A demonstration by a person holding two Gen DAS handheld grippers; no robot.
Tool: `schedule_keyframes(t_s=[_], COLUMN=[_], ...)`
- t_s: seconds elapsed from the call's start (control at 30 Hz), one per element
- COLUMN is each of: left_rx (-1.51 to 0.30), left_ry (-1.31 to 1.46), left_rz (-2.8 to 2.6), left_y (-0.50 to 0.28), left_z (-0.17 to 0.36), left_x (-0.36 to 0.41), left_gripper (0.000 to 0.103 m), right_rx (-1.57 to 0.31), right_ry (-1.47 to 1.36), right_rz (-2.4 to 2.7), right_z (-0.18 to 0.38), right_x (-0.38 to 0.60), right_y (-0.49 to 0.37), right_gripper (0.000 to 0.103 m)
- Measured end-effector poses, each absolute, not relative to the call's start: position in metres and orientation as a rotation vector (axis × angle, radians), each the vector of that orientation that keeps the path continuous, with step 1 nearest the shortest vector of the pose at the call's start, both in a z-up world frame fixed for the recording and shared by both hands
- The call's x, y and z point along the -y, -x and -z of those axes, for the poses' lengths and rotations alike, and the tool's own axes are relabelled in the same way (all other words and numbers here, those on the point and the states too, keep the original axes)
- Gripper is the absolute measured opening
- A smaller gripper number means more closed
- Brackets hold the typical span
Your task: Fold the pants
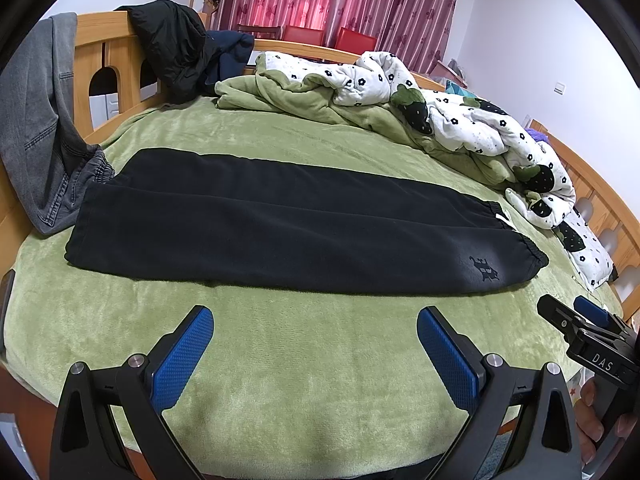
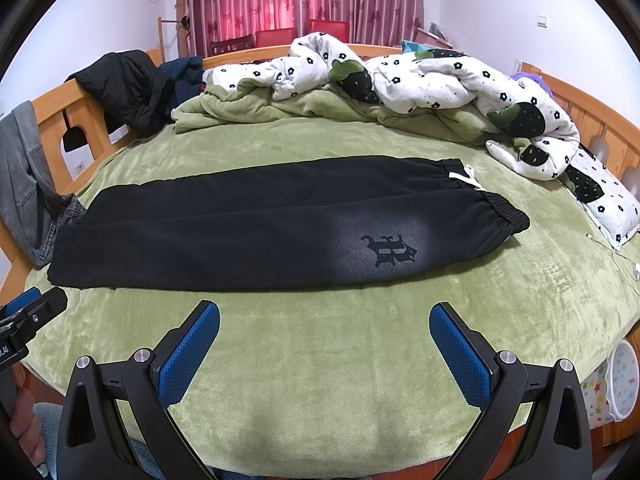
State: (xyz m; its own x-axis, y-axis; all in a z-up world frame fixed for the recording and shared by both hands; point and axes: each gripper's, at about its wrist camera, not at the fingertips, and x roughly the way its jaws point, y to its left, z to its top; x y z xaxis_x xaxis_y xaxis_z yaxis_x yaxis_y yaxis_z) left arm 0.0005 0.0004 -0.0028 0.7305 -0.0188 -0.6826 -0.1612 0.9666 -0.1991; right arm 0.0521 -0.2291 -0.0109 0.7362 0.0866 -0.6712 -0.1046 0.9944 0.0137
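The black pants [image 1: 280,224] lie flat across the middle of the frame on a green bed blanket [image 1: 320,360], already doubled lengthwise so one leg rests on the other. Their elastic waistband [image 2: 500,216] with a white drawstring [image 2: 466,178] sits at the right of the frame, the leg ends at the left, and a dark printed emblem [image 2: 390,250] shows near the waistband on the nearer edge.

The left claw [image 1: 314,350] hangs at the bottom of its frame, jaws spread wide and holding nothing, with a strip of bare blanket between its blue pads and the nearer edge of the pants. The right claw [image 2: 324,346] is likewise spread and empty at the bottom of its frame, just short of the pants, its gap roughly below the emblem.

A rumpled flower-print quilt [image 2: 440,80] lies beyond the pants toward the upper right, well apart from both claws. Grey jeans [image 1: 36,120] hang over the wooden bed rail [image 1: 92,36] at the left of the frame, close to the leg ends.
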Motion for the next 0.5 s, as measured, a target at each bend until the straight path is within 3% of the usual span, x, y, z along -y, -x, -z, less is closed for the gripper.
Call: schedule_keyframes(t_s=[0.5], left_rx=[-0.75], left_ry=[0.252], left_rz=[-0.079], left_y=[0.0001], left_z=[0.003], left_x=[0.0002], left_gripper=[0.102], right_rx=[-0.738], right_ry=[0.023], right_rz=[-0.105], right_z=[0.0132], right_x=[0.2278], right_y=[-0.052], right_gripper=[0.103])
